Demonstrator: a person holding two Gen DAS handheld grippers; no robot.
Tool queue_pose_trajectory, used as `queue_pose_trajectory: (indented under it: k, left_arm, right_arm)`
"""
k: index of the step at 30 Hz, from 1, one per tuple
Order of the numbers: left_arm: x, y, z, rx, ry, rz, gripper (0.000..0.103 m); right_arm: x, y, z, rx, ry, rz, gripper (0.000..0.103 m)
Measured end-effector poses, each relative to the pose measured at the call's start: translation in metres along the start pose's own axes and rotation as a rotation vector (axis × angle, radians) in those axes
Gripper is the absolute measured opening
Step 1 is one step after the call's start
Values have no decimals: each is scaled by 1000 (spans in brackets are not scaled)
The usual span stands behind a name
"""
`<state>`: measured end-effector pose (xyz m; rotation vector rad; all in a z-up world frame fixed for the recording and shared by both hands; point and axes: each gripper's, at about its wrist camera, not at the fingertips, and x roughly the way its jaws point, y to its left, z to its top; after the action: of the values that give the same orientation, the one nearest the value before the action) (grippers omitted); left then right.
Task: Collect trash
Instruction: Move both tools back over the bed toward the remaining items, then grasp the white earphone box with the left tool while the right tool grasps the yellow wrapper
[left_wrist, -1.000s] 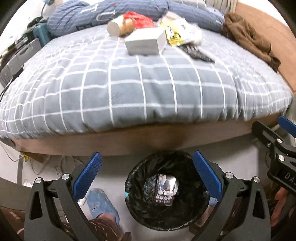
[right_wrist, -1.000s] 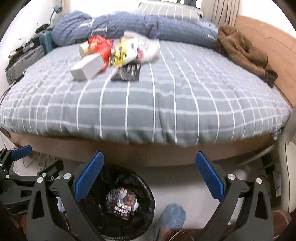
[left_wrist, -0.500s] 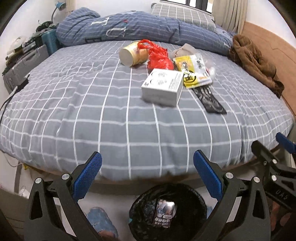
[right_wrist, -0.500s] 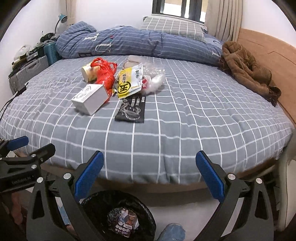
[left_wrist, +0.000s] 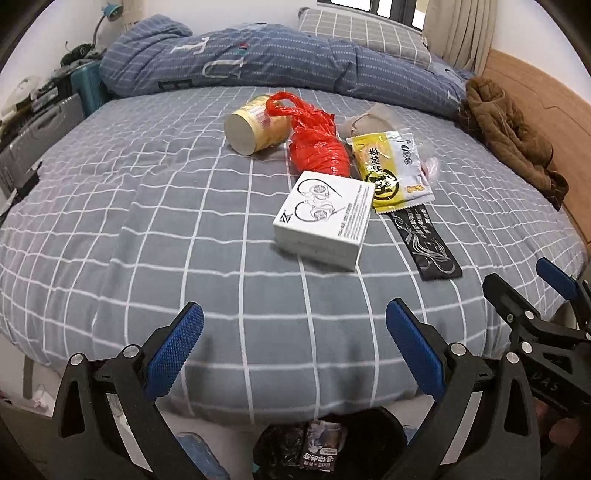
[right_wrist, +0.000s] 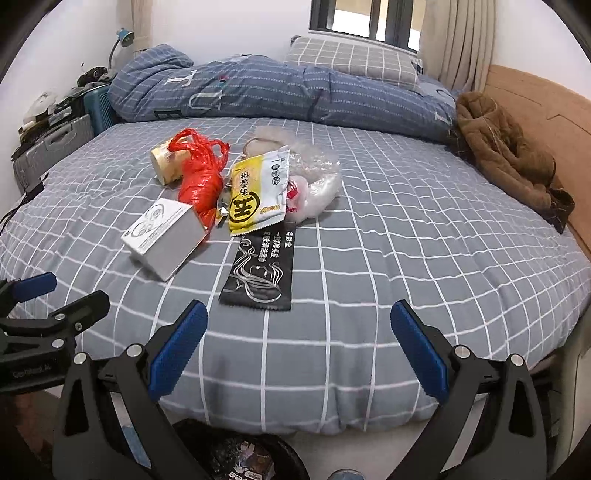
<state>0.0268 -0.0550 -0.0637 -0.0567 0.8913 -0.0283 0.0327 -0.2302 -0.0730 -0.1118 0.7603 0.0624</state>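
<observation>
Both tongs hang released above the near edge of the bed, each with its two blue pads spread wide and nothing between them: the left tongs in front of the white box, the right tongs in front of the black packet.

Six pieces of trash lie bunched on the grey checked cover, toward its middle:
- one white box, nearest the edge
- one flat black packet, just beside the box
- one yellow-and-white sachet, overlapping the packet's far end
- one crumpled red plastic bag
- one yellow can on its side, touching the red bag
- one clear plastic bag, possibly holding smaller scraps; the contents are too blurred to count

On the floor below the bed's edge stands one black-lined bin with one printed wrapper inside.
</observation>
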Motion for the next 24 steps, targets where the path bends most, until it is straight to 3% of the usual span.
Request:
queue_pose_trajectory:
  k: [11,24]
  left_arm:
    - [36,-5,35,5,19,6,97]
    - [71,-11,55,22,57,-3,96]
  right_arm:
    - [40,-10,40,8,0,20,95]
    - [98,-5,81,-3,63,97,63]
